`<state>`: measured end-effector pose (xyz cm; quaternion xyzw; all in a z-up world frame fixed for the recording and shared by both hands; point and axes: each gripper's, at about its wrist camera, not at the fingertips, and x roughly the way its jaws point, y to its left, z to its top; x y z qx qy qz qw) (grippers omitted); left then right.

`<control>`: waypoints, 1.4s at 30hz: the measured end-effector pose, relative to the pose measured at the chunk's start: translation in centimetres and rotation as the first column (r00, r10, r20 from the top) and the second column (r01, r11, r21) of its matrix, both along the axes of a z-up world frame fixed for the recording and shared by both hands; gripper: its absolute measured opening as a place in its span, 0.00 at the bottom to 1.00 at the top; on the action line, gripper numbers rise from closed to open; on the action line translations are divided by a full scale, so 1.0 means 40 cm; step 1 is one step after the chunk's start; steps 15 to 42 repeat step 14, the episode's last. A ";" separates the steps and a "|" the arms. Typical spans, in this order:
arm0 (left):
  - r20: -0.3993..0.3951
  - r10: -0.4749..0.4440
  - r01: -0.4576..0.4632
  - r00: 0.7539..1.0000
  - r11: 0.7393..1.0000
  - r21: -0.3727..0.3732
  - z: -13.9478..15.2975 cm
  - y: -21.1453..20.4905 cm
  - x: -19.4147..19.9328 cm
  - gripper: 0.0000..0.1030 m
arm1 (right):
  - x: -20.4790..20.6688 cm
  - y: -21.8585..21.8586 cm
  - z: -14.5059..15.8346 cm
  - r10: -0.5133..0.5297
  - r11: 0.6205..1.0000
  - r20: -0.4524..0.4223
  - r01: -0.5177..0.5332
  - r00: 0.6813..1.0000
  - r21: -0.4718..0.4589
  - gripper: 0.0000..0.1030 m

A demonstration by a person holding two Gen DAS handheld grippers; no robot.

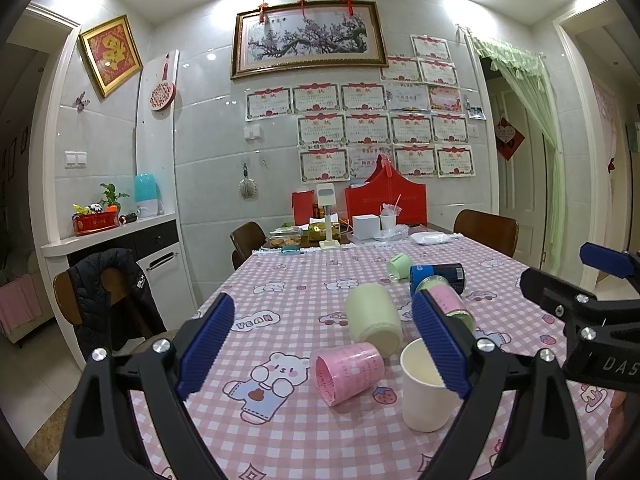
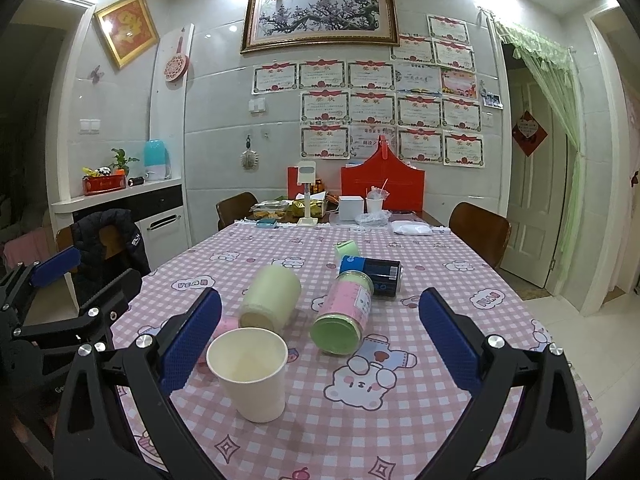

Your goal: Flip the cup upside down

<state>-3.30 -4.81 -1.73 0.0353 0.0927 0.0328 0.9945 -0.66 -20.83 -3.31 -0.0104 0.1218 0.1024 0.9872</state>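
Note:
A white paper cup stands upright, mouth up, on the pink checked tablecloth; it also shows in the right wrist view. My left gripper is open and empty above the table, its right finger just over the cup's rim. My right gripper is open and empty, the cup close by its left finger. Each gripper shows at the edge of the other's view.
Lying on their sides are a pale green cup, a pink cup, a pink-labelled green-lidded jar, a dark blue can and a small green cup. Boxes, a red bag and chairs stand at the far end.

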 end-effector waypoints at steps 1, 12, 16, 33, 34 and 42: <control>-0.002 -0.001 0.001 1.000 1.000 -0.001 -0.004 0.001 0.005 0.86 | 0.001 0.000 -0.002 -0.007 1.000 0.001 0.007 1.000 0.002 0.93; -0.062 -0.020 0.019 0.998 1.000 -0.018 -0.034 0.023 0.067 0.86 | 0.046 0.004 -0.007 0.000 0.999 -0.043 0.002 0.999 0.040 0.93; -0.079 -0.018 0.017 0.997 1.000 -0.018 -0.041 0.028 0.083 0.86 | 0.064 0.008 -0.009 0.011 0.999 -0.056 -0.008 0.998 0.049 0.93; -0.079 -0.018 0.017 0.997 1.000 -0.018 -0.041 0.028 0.083 0.86 | 0.064 0.008 -0.009 0.011 0.999 -0.056 -0.008 0.998 0.049 0.93; -0.079 -0.018 0.017 0.997 1.000 -0.018 -0.041 0.028 0.083 0.86 | 0.064 0.008 -0.009 0.011 0.999 -0.056 -0.008 0.998 0.049 0.93; -0.079 -0.018 0.017 0.997 1.000 -0.018 -0.041 0.028 0.083 0.86 | 0.064 0.008 -0.009 0.011 0.999 -0.056 -0.008 0.998 0.049 0.93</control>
